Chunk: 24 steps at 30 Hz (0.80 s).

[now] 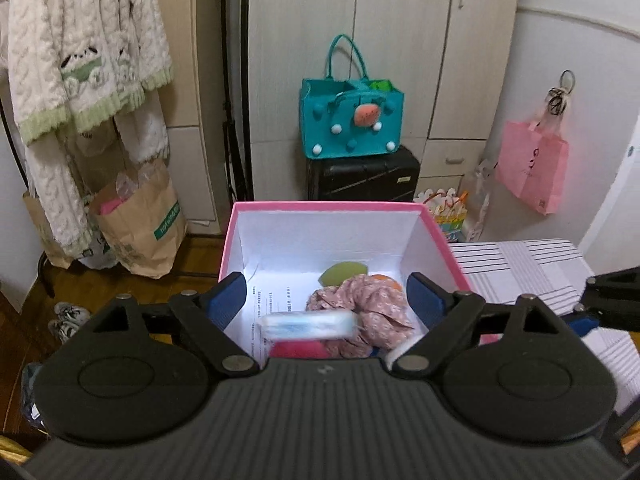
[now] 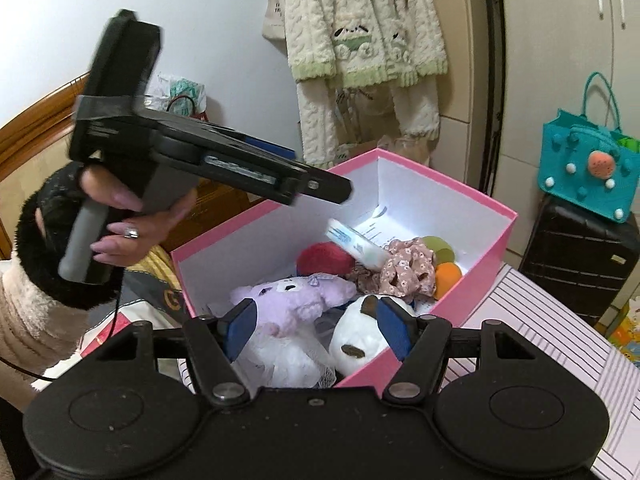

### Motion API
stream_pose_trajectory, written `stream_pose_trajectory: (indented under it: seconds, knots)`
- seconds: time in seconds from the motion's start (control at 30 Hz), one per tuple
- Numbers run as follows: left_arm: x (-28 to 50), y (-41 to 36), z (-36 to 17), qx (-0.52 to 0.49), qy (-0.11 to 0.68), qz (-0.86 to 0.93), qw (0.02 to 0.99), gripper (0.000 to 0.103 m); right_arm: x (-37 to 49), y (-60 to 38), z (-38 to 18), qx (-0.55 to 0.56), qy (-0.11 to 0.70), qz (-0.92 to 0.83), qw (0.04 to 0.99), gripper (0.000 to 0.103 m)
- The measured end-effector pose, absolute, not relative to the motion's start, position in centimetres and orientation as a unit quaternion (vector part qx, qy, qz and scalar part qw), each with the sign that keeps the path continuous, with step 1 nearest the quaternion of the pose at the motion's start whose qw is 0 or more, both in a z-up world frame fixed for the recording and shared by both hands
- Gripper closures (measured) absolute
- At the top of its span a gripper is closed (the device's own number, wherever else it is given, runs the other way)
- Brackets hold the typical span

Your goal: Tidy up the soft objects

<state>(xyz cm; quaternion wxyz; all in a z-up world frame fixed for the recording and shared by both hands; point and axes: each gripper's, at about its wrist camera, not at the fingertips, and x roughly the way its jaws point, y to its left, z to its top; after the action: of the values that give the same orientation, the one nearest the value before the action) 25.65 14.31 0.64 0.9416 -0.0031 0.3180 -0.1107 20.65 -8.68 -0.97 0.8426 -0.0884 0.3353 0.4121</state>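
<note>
The left claw (image 1: 326,300) hangs spread wide and empty above the pink box (image 1: 444,236); a blurred tissue pack (image 1: 308,325) lies below it, over a floral scrunchie (image 1: 376,304) inside. The right claw (image 2: 316,330) is released too, near a purple plush (image 2: 296,300) and white plush (image 2: 360,340).

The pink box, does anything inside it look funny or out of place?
Yes. A white and blue plastic-wrapped packet is blurred and tilted in the pink cardboard box, just below the open left gripper, so it seems to be dropping. It isn't lying flat; one end is over the pink floral cloth.
</note>
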Motion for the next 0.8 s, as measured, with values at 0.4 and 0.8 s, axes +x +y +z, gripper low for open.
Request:
stream_pose_trajectory:
  seconds: [0.4,0.8]
  knots:
    - [18.6,13.9,3.7,-0.002,0.323,-0.137,0.937,0.015,15.9,-11.5,1.5,-0.083,0.317,0.374,0.868,0.026]
    - [12.7,11.7,6.8,0.022,0.311,-0.136,0.94,0.004,11.3,-16.1,4.3,-0.089,0.302,0.296,0.902,0.011]
